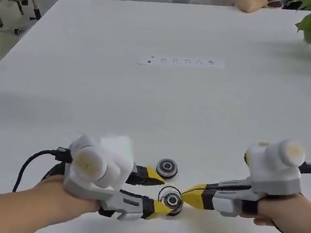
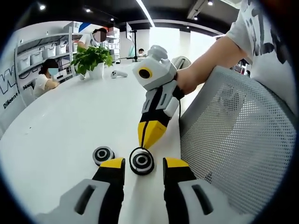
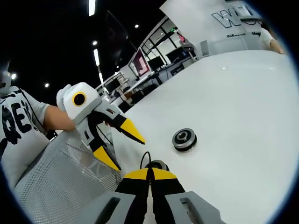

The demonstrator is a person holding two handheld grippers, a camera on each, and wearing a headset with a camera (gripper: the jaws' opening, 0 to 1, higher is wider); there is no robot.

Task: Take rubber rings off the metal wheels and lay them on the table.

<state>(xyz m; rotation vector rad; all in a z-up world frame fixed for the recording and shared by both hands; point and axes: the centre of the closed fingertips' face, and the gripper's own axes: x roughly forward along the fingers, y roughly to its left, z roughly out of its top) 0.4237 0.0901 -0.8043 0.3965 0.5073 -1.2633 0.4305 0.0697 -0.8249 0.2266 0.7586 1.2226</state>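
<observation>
- Progress: early. No loose ring lies on the white table (image 1: 145,103) that I can see; first removal is under way, by my read.
- Right gripper (image 1: 186,193): jaws together, tip right at the near metal wheel (image 2: 141,161), seemingly pinched on a thin black rubber ring (image 2: 132,150).
- The ring stands up as a slack loop from the wheel's rim to that tip, so it looks partly peeled and not yet free.
- Left gripper (image 1: 166,194): jaws apart, one yellow tip on each side of the near wheel. Cannot tell whether they touch it; likely bracing it.
- The near wheel lies flat on the table near the front edge, between the two grippers.
- It looks like a small round disc with a dark outer band, a bright metal inner ring and a centre hole.
- Second metal wheel (image 1: 167,167) lies flat just beyond the first, apart from it and untouched. It has a dark rim; whether that is its ring, cannot say for sure.
- Left to do: pull this ring clear, lay it down, then do the second wheel.
</observation>
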